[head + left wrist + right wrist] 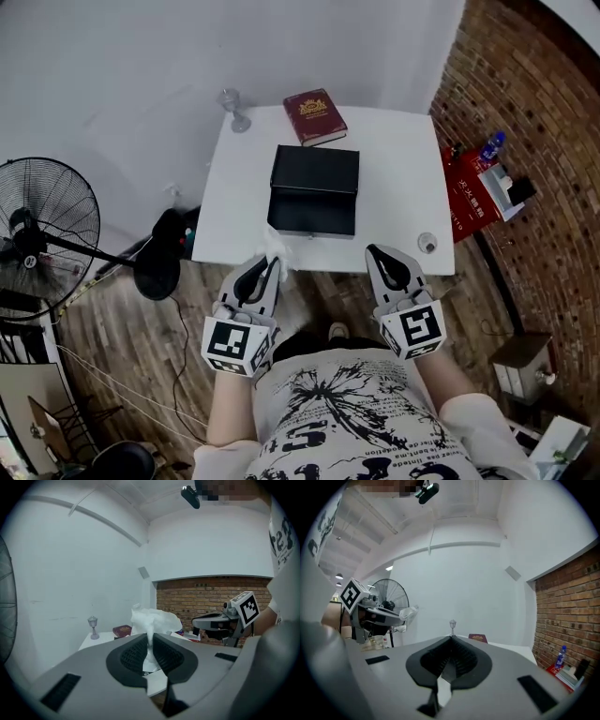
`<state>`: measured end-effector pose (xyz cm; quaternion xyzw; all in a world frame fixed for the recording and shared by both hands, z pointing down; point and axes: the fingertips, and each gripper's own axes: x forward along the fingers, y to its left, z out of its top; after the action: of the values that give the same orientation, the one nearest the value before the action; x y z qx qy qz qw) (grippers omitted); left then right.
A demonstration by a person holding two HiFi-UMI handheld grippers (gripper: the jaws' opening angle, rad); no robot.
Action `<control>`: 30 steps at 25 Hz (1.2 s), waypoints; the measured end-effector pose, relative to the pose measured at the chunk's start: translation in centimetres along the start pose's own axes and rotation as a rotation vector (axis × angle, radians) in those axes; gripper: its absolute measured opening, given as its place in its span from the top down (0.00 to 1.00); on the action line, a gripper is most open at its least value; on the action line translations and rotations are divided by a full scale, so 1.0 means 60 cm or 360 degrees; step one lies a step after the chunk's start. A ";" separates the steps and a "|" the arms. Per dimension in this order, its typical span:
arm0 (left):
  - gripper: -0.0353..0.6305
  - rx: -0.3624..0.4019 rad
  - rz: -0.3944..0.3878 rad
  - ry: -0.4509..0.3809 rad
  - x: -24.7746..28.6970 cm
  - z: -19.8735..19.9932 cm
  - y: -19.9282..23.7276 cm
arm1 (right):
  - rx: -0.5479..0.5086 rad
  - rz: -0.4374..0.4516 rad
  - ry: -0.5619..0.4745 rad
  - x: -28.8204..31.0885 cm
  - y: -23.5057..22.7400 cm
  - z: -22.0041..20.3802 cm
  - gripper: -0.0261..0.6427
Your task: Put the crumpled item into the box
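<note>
A crumpled white tissue is pinched in my left gripper, just off the table's front edge and in front of the box. In the left gripper view the tissue bulges above the pads, and the left gripper is shut on it. The black box lies open in the middle of the white table. My right gripper hovers at the front edge, right of the box. Its jaws are shut with nothing between them.
A red book and a small glass lamp stand at the back of the table. A small round object sits at the front right corner. A standing fan is at the left. Red items and a blue bottle lie by the brick wall.
</note>
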<state>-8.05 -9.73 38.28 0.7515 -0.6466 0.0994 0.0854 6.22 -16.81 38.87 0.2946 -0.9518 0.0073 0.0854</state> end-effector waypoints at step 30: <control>0.87 0.0870 -0.1109 0.1008 0.426 -0.293 0.083 | 0.0381 -0.0503 0.0382 0.259 -0.171 -0.166 0.94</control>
<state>-10.00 -30.39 61.88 0.8494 -0.2526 0.4513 0.1054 0.93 -33.33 50.87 0.4451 -0.8692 0.1415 0.1625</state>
